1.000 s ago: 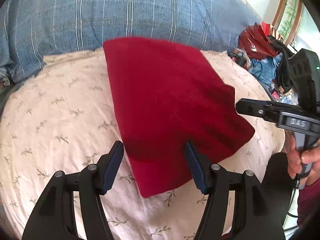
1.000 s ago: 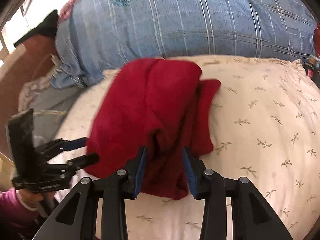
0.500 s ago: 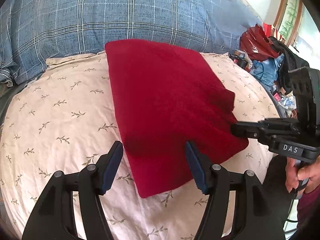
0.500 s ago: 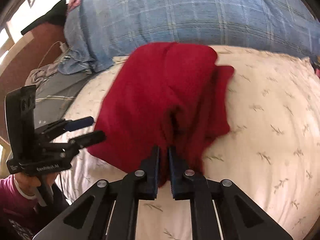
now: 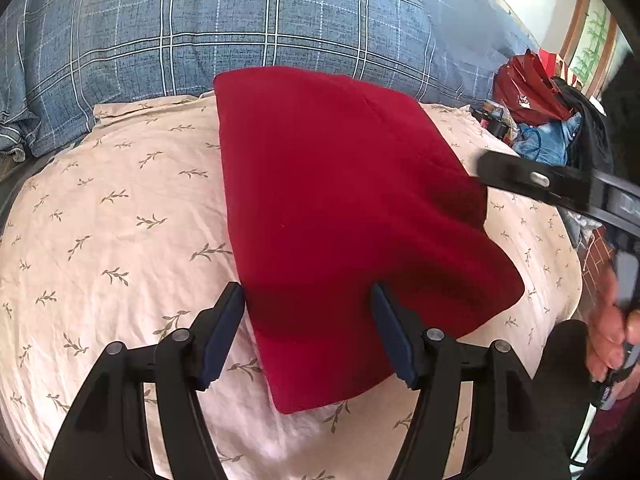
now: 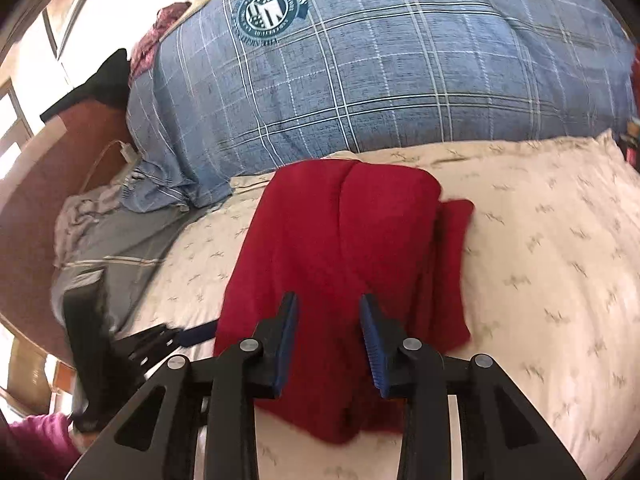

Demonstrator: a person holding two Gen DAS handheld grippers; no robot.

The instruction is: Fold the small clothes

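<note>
A cream pillow printed with small leafy sprigs lies under and ahead of the tool. Beyond it bulges a blue checked quilt bearing a round crest. A red bag sits far right.

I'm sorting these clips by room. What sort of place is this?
Most likely a bedroom: a bed with a leaf-print sheet, a blue plaid duvet bunched behind it, and a folded red garment lying on top.

Red garment, blue plaid quilt
</note>
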